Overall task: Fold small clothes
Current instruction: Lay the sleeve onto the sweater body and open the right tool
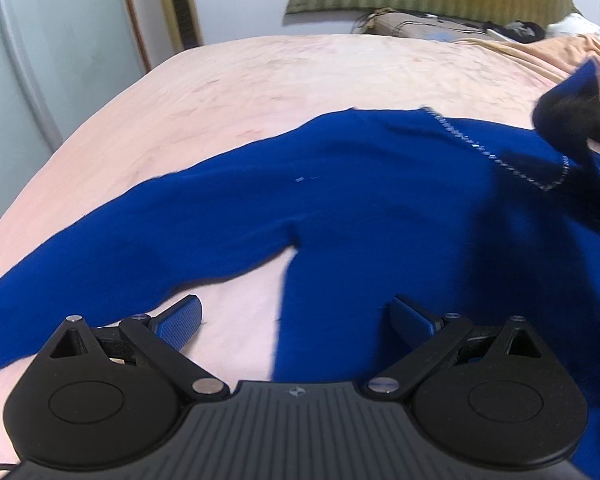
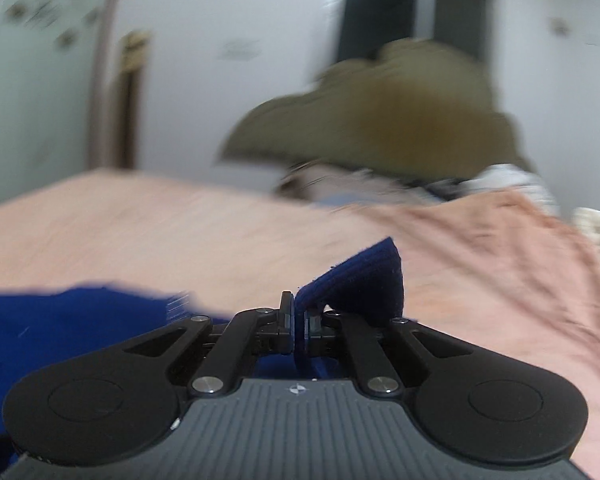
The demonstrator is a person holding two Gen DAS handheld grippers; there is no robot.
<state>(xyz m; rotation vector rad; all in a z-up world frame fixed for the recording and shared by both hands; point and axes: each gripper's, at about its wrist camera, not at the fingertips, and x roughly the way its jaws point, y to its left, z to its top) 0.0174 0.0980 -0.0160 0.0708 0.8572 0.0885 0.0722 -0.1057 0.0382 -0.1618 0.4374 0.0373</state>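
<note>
Right tool (image 2: 298, 322), seemingly sweater-sleeve (image 2: 360, 280) upward.

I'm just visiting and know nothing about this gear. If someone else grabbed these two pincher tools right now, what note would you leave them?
Left gripper: open, holding nothing, hovering over the near edge of the blue sweater, beside the armpit.
Right gripper: shut on the ribbed sleeve cuff, lifted off the bed; that view is blurred.
Sweater: spread on the pink bed, its other sleeve stretched out flat to the left, sparkly neckline trim facing up.
Done: one sleeve picked up.
Left: probably lay that sleeve across the body, fold the other sleeve in, then fold the body.
</note>
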